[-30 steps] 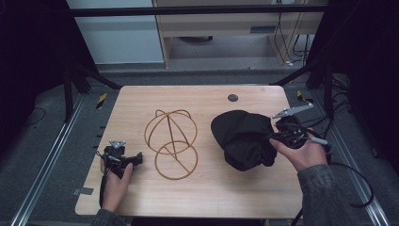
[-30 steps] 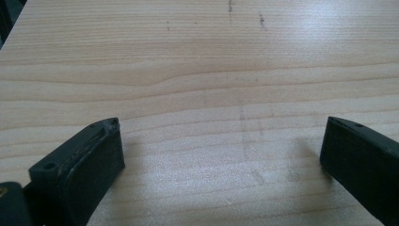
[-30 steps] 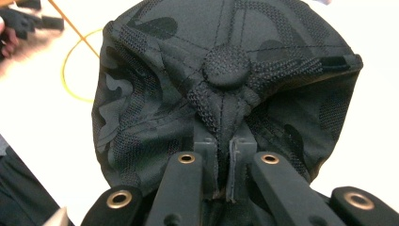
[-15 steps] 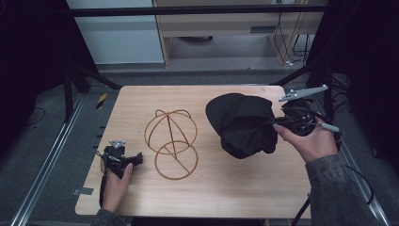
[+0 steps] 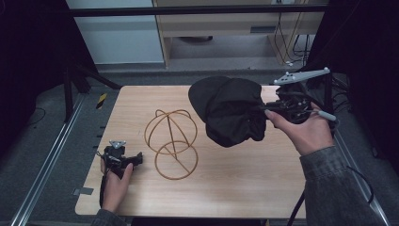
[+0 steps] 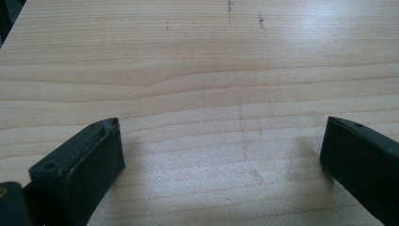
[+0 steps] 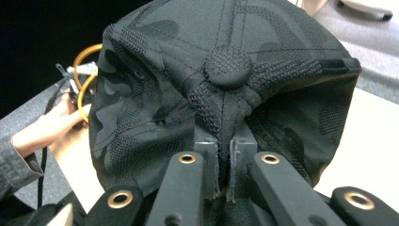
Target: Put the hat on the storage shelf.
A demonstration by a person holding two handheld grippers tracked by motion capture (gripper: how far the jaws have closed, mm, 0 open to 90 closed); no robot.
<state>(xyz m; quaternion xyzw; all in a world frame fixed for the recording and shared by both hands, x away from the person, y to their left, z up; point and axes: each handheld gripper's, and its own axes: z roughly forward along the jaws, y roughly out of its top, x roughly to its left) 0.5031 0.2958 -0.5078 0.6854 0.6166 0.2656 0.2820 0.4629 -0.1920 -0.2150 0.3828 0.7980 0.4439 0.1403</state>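
Right gripper has the black cap up off the table, jaws pinched tight on a fold of the fabric. In the right gripper view the two pads press together just under the cap's top button, cloth squeezed between them. The cap hangs in the air over the far right part of the table, its crown sagging down, its brim toward the left. Right hand grips the tool from the right edge, grey plate sticking up above it.

Over on the near left, the left gripper lies low on the wood, held by the left hand. Its jaws stand wide apart in the left gripper view, bare wood grain between them, nothing pinched.

Between the two sits the wire frame, a brass-coloured dome of hoops on a ring, resting on the table left of the cap and just right of the left gripper. Cap and frame are apart, not touching
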